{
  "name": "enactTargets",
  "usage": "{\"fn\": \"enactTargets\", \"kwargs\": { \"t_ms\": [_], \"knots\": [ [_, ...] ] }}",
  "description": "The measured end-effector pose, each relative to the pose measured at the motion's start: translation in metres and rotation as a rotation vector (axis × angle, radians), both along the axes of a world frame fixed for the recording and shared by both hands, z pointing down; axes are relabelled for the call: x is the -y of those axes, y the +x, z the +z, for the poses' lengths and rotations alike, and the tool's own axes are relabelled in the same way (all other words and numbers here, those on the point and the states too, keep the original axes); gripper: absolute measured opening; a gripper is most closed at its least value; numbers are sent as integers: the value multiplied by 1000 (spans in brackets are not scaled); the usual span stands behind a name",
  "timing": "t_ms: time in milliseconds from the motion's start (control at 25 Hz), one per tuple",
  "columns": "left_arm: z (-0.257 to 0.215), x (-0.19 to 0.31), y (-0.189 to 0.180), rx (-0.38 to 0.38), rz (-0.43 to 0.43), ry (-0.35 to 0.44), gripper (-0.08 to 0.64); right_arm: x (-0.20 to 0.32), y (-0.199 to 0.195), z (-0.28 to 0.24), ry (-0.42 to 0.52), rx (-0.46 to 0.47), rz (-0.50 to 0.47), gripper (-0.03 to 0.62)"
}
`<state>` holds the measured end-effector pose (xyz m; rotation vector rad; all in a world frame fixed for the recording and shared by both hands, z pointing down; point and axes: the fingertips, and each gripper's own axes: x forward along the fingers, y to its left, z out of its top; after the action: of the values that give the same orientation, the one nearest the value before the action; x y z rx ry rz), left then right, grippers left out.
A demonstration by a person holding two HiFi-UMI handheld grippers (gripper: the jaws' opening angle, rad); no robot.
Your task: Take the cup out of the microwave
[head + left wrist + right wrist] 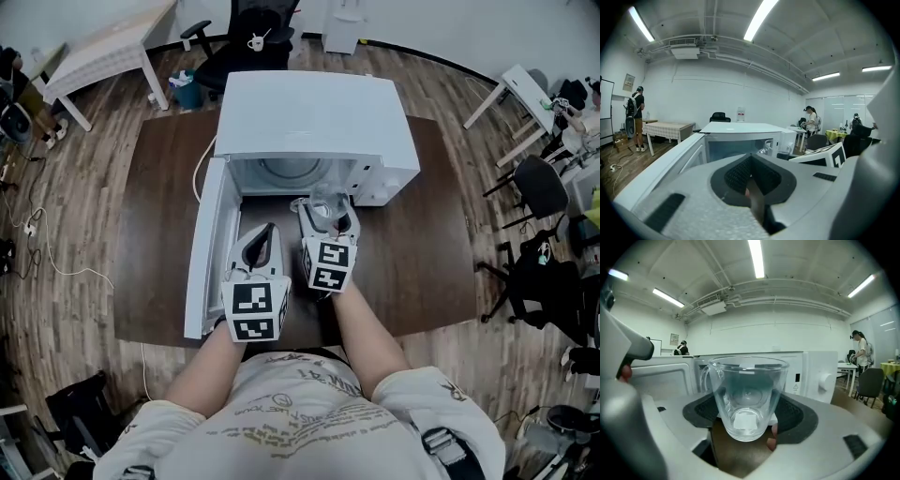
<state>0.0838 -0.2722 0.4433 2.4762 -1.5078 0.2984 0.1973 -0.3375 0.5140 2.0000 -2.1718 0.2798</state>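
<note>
A clear glass cup (329,205) with a handle sits between the jaws of my right gripper (325,217), which is shut on it just outside the cavity of the white microwave (314,122). In the right gripper view the cup (746,397) stands upright and empty, its handle to the left, with the microwave (818,373) behind it. The microwave door (206,248) hangs open to the left. My left gripper (270,232) hovers beside the door, left of the right gripper, shut on nothing. Through the left gripper view, its closed jaws point at the open microwave (740,131).
The microwave stands on a dark brown table (427,267) over a wood floor. A white cable (199,169) runs from the microwave's left side. A black office chair (246,42) and a white table (103,52) stand behind. People stand far back in the room.
</note>
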Motion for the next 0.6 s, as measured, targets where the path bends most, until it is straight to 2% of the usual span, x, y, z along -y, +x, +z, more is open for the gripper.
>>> {"fn": "enactTargets", "kwargs": {
  "t_ms": [160,600],
  "knots": [
    [-13,-16,6,-10,29,18,8,-35,6,-29,30,4,32,350],
    [-33,-44,28,-17,102,47,8,-97,31,-72,69,-97,140,348]
  ]
}}
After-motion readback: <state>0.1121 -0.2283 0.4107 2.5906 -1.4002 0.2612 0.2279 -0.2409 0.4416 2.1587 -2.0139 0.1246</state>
